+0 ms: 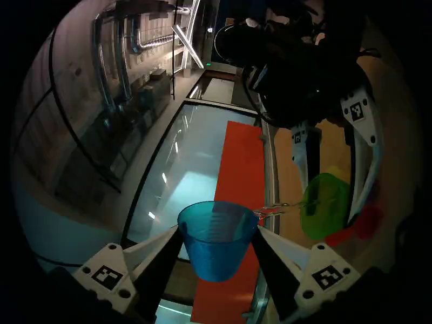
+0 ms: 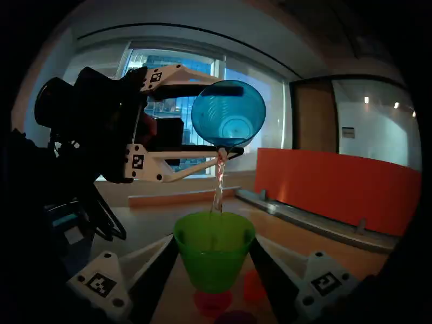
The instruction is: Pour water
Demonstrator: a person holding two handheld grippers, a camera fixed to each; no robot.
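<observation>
Left gripper [image 1: 217, 231] first: its two fingers are closed in on the blue cup [image 1: 216, 243], one on each side wall just under the rim, so the cup sits squarely between the fingertips. And it's tipped right over: from the right gripper view you look straight into its mouth, lip pointing down. That's the pour. A thin stream of water [image 2: 218, 186] drops off the low edge.

Directly beneath, the right gripper [image 2: 214, 240] has its fingers clamped on the green cup [image 2: 214, 259]. The cup is upright, its mouth open between the fingertips, held under the blue one to catch the stream. The water lands inside the rim, toward the far edge from these fingers, so I'd call the alignment good but not generous. Blue above, green below, a clear gap between them, no contact.

Just under the right fingers, small red things [image 2: 213, 299], cups perhaps, sit on the wooden tabletop [image 2: 324, 254]. Out beyond the fingertips an orange panel [image 2: 345, 183] runs along the table's far side. Past it are tall windows [image 2: 178, 81] and a dim room.
</observation>
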